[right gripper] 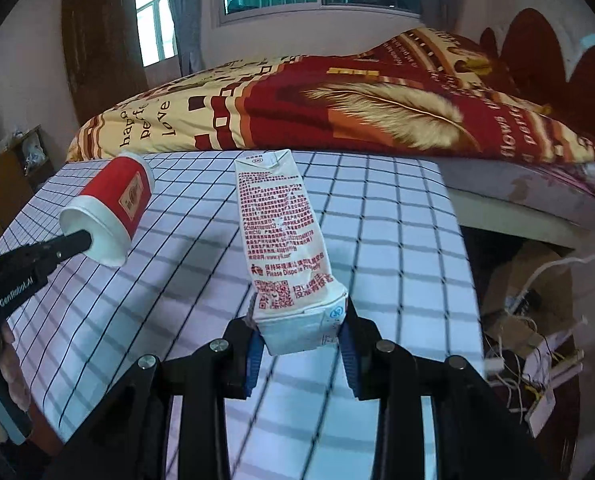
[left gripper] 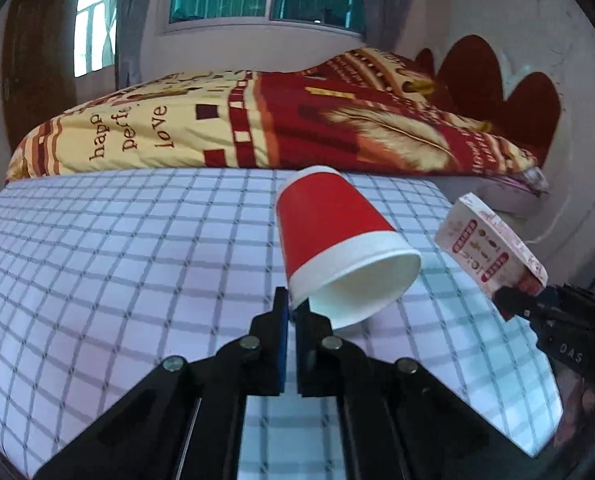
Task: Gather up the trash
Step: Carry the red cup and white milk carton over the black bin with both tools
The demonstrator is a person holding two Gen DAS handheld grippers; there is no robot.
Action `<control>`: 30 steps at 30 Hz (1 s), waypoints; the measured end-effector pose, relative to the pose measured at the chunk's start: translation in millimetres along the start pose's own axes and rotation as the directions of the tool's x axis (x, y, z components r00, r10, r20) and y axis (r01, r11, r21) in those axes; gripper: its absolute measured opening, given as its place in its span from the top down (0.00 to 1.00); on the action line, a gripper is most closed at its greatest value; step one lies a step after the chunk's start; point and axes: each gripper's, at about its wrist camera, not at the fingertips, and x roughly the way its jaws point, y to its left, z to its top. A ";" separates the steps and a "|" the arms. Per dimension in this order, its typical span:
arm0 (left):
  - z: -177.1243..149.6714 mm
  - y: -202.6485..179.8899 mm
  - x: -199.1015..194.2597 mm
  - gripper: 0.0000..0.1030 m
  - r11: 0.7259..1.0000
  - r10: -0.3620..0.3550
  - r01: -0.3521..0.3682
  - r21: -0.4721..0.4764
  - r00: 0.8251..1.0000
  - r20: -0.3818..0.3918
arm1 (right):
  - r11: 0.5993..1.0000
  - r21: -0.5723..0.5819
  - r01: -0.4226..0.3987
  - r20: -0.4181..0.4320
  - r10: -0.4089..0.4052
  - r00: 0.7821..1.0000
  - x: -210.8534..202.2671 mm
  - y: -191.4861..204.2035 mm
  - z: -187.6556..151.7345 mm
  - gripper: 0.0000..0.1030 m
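Trash is in hand on both sides: my left gripper (left gripper: pixel 293 312) is pinched tight on the rim of the red paper cup (left gripper: pixel 337 240), and my right gripper (right gripper: pixel 301 344) clamps the base of the milk carton (right gripper: pixel 285 240), both lifted clear of the checked tablecloth (left gripper: pixel 117 260). No bin shows in either view, so next I judge I must find one and carry both there.

Red cup (left gripper: pixel 329 232) in left tool (left gripper: pixel 296 307)

- The cup (left gripper: pixel 337 240) hangs over the desk (left gripper: pixel 117 260), rim pinched in the left claw (left gripper: pixel 295 308).
- The carton (right gripper: pixel 285 240) (in the right claw (right gripper: pixel 301 340)) is to its right.
- The bed (right gripper: pixel 337 112) lies behind.
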 end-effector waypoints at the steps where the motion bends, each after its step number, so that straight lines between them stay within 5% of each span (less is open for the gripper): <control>1: -5.1 -4.4 -5.1 0.97 1.000 -0.002 0.002 0.007 1.000 -0.001 | 1.000 0.006 0.002 0.001 -0.002 1.000 -9.0 -1.2 -7.0 0.65; 15: -59.3 -59.0 -71.6 0.97 0.994 -0.076 0.076 0.073 0.997 -0.003 | 0.996 0.065 0.060 0.032 -0.062 0.998 -109.2 -22.5 -81.6 0.65; 30: -96.1 -119.5 -101.0 0.97 0.969 -0.185 0.186 0.165 0.982 -0.018 | 0.976 0.141 0.165 0.016 -0.169 0.985 -178.2 -65.4 -155.6 0.65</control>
